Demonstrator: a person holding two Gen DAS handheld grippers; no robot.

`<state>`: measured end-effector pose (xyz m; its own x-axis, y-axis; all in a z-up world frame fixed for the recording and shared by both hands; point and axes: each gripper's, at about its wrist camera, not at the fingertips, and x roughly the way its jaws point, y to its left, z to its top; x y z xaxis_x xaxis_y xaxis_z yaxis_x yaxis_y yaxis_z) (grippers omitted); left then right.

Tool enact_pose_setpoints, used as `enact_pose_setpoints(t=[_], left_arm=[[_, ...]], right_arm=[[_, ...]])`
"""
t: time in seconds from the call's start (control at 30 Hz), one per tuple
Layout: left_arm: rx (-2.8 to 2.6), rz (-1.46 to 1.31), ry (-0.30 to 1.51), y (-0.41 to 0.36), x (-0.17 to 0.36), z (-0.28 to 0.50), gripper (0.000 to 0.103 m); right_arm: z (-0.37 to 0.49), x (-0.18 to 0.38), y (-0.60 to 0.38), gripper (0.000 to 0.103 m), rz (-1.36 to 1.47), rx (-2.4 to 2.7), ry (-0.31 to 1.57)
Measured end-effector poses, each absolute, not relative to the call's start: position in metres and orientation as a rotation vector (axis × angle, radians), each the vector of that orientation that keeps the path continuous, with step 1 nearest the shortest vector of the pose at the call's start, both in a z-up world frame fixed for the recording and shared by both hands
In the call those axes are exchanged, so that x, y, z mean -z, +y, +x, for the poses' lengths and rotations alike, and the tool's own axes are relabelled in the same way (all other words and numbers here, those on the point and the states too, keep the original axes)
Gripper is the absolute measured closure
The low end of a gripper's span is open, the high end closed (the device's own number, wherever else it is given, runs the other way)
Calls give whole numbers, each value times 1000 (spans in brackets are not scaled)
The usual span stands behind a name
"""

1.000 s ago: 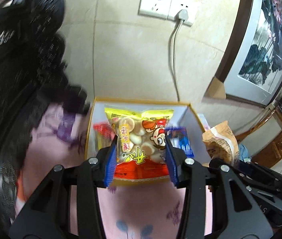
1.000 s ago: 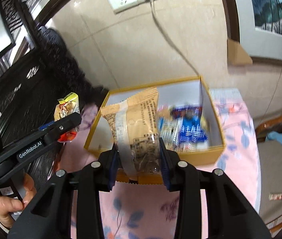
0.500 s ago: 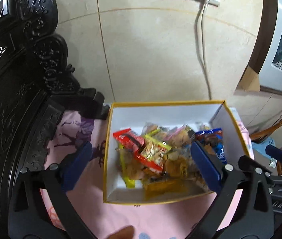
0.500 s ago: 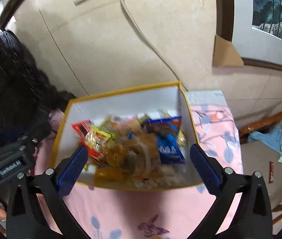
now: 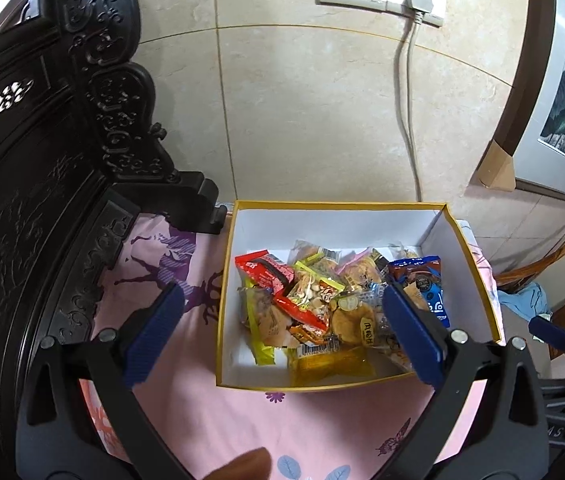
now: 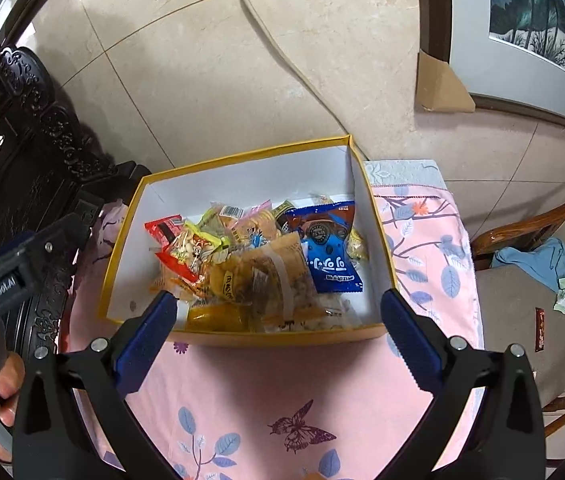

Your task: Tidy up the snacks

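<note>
Left gripper [image 5: 282,332]: jaws spread wide, holding nothing, hovering over the near rim of the box.
Right gripper [image 6: 278,334]: jaws wide apart, holding nothing, poised above the near wall of the box.
Box [image 6: 242,152]: yellow-edged, white inside, lid off, set toward the far edge of the tabletop against the wall.
Snacks [image 6: 250,264]: loose heap of packets inside the box, piled toward its near wall; blue packet [image 6: 328,248] on the right side, red packet [image 6: 164,228] on the left.
Risk, heap: packets lie overlapping and slippery-looking; a low pass by either gripper could likely drag one over the near wall.
Risk, box: appears light card; a nudge on its rim might slide it on the cloth.
Risk, grippers: both hang over the same box, so they could collide.
Tabletop [image 6: 282,380]: covered by a pink cloth with leaf and butterfly print.
Room: tiled wall with socket and plugged cable [image 5: 406,80]; dark carved furniture [image 5: 42,160] at the left edge; framed painting [image 6: 530,12] right; wooden chair [image 6: 522,288] beside the right edge.
</note>
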<state>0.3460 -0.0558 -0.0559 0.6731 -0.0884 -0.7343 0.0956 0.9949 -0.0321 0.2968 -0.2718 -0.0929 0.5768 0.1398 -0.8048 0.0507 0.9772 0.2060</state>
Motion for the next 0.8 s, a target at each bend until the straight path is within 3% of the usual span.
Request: enact_pose_setpoints(t=[0.8], left_arm=[[106,-7,815,-54,52,339,2]], right_arm=[[292,92,-265,1,197,-63,962]])
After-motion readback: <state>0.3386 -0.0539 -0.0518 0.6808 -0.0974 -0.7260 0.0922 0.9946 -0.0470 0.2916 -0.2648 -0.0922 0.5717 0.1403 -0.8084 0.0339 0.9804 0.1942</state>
